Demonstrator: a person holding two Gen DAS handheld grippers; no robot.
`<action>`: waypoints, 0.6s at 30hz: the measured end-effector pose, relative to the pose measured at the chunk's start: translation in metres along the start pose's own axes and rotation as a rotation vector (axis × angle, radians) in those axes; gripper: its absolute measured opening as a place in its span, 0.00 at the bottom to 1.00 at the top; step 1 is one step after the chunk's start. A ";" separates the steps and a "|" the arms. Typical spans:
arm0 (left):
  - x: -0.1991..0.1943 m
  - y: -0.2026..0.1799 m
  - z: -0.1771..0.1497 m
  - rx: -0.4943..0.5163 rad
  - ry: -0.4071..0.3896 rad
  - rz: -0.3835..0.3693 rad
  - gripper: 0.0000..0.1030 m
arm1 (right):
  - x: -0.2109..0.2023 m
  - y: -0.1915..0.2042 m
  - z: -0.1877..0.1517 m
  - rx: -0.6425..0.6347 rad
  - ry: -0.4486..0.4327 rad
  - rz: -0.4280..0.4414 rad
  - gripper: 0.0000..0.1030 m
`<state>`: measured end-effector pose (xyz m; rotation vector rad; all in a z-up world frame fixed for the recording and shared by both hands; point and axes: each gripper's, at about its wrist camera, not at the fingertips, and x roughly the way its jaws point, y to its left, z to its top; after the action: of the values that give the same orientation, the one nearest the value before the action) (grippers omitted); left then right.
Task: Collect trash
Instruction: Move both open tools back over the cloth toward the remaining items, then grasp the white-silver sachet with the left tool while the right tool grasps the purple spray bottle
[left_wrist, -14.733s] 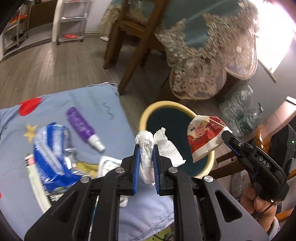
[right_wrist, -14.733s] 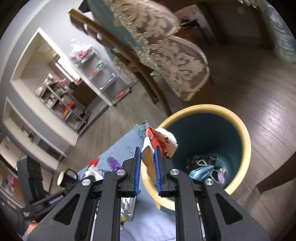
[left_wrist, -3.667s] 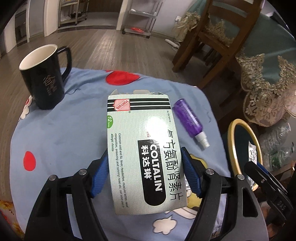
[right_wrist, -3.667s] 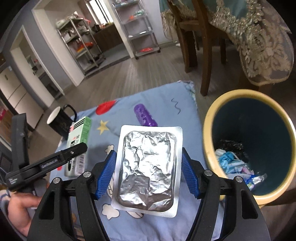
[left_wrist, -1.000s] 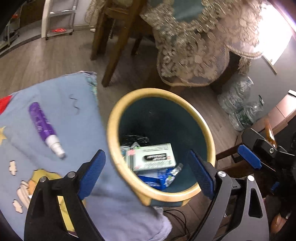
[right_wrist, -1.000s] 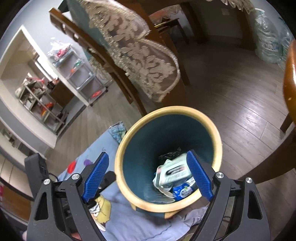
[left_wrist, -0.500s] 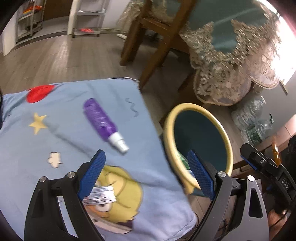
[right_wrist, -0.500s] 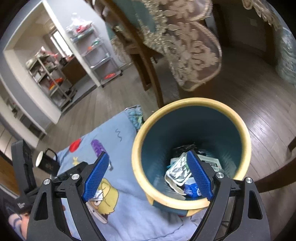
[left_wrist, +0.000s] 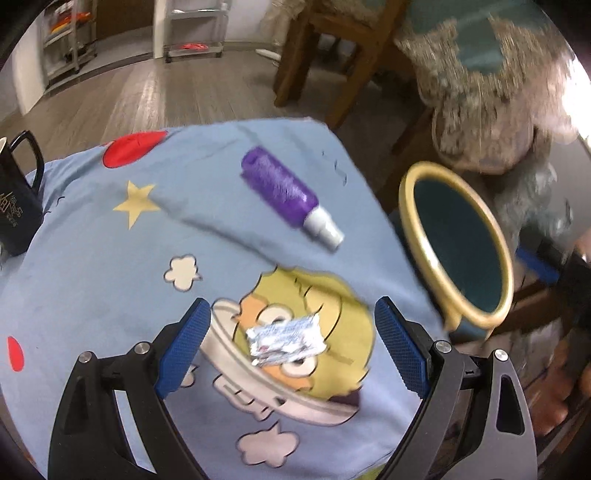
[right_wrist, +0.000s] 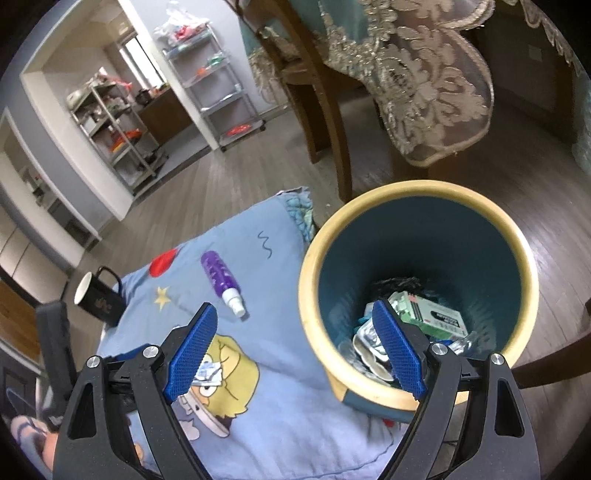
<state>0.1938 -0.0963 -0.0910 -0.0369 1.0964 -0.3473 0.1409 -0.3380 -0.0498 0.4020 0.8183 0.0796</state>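
A small crumpled silver wrapper (left_wrist: 286, 339) lies on the blue cartoon cloth (left_wrist: 110, 258), right between the wide-apart pads of my left gripper (left_wrist: 291, 350), which is open above it. A purple spray bottle (left_wrist: 288, 194) lies farther back on the cloth. My right gripper (right_wrist: 295, 350) is open with nothing between its pads, straddling the near rim of the yellow-rimmed teal bin (right_wrist: 413, 192). Inside the bin lie a green medicine box (right_wrist: 432, 314) and a foil blister pack (right_wrist: 369, 341). The wrapper (right_wrist: 208, 369) and bottle (right_wrist: 221, 282) also show in the right wrist view.
A black mug (left_wrist: 14, 214) stands at the cloth's left edge. Wooden chair legs (left_wrist: 347, 74) and a lace-edged tablecloth (right_wrist: 417, 74) stand behind the bin (left_wrist: 458, 243). A hand with the other gripper (right_wrist: 55, 354) shows at lower left of the right wrist view.
My left gripper has swung left from over the bin to over the cloth and now frames the silver wrapper. My right gripper has shifted and rolled, bringing the cloth and bottle more into view.
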 end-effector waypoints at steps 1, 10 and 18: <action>0.003 -0.002 -0.003 0.033 0.010 0.010 0.86 | 0.001 0.000 -0.001 -0.002 0.002 0.001 0.84; 0.039 -0.016 -0.025 0.283 0.101 0.103 0.85 | 0.007 0.005 -0.004 -0.008 0.021 0.002 0.84; 0.050 -0.013 -0.018 0.310 0.087 0.115 0.80 | 0.016 0.012 -0.004 -0.044 0.050 0.002 0.84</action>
<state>0.1953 -0.1209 -0.1404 0.3182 1.1150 -0.4150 0.1500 -0.3222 -0.0591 0.3600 0.8637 0.1095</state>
